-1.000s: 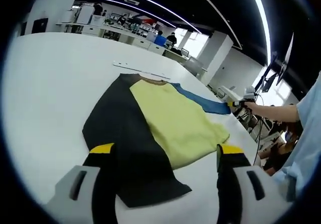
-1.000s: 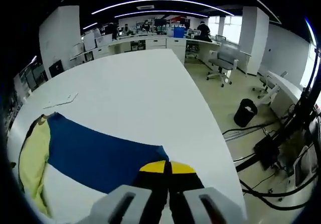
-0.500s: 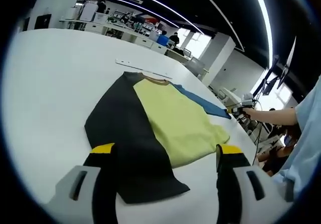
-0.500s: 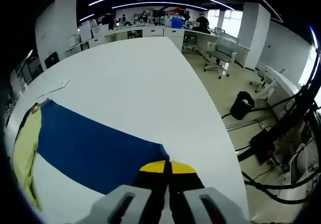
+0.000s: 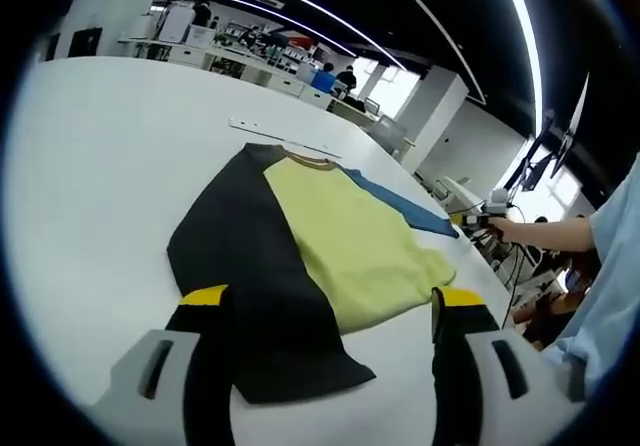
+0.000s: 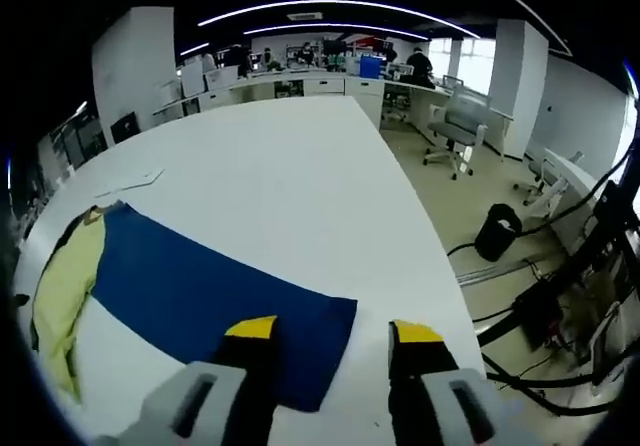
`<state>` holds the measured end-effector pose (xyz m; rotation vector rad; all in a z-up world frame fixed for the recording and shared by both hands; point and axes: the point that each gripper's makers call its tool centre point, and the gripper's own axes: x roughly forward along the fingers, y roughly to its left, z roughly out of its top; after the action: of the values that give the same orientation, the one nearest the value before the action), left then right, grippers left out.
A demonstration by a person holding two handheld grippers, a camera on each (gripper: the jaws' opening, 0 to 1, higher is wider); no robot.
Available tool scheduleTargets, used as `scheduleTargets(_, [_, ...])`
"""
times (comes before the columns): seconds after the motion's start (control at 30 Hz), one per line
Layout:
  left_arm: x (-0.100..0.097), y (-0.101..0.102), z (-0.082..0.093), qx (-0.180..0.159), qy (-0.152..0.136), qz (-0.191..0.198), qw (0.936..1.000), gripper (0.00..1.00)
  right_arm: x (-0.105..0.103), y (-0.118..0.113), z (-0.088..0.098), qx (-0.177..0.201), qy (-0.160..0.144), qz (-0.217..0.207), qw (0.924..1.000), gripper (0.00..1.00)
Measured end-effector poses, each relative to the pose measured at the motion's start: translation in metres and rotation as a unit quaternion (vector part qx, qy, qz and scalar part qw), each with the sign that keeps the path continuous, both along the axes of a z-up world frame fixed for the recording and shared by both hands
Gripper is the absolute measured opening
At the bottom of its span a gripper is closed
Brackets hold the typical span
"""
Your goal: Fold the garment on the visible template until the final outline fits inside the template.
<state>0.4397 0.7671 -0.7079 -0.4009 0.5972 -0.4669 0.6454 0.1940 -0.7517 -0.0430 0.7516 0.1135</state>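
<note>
Both grippers (image 5: 325, 311) (image 6: 330, 334) wide, empty-jawed

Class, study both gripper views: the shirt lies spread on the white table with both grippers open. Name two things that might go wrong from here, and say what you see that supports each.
1. The blue sleeve ends near the white table's edge; a careless pull by the open right gripper might drag it over.
2. The open left gripper hangs over the black and yellow shirt body; a grab there may bunch the flat cloth.
</note>
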Motion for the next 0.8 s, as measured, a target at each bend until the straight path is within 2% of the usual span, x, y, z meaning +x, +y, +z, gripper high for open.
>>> scheduleTargets(0.2, [-0.001,-0.002,0.002,-0.001,-0.004,-0.002,1.0,0.79,-0.003,0.02,0.009,0.016,-0.02,0.053,0.9983,0.68])
scheduleTargets(0.27, [-0.001,-0.001,0.003,-0.002,-0.006,-0.002,1.0,0.79,-0.004,0.033,0.013,0.038,-0.027,0.074,0.9961,0.76])
scheduleTargets(0.37, [-0.001,-0.001,0.003,-0.001,-0.007,-0.001,1.0,0.79,-0.008,0.046,0.017,0.042,-0.026,0.107,0.993,0.87])
scheduleTargets(0.43, [-0.001,0.0,0.004,-0.002,-0.008,0.0,1.0,0.79,-0.012,0.053,0.017,0.031,-0.022,0.13,0.9907,0.9])
scheduleTargets(0.5, [-0.001,0.0,0.004,-0.001,-0.009,0.0,1.0,0.79,-0.024,0.07,0.026,0.026,-0.023,0.145,0.9889,0.92])
scheduleTargets(0.8, [-0.003,0.003,0.008,0.002,-0.014,0.0,0.9999,0.79,-0.044,0.103,0.047,0.032,-0.022,0.176,0.9836,0.99])
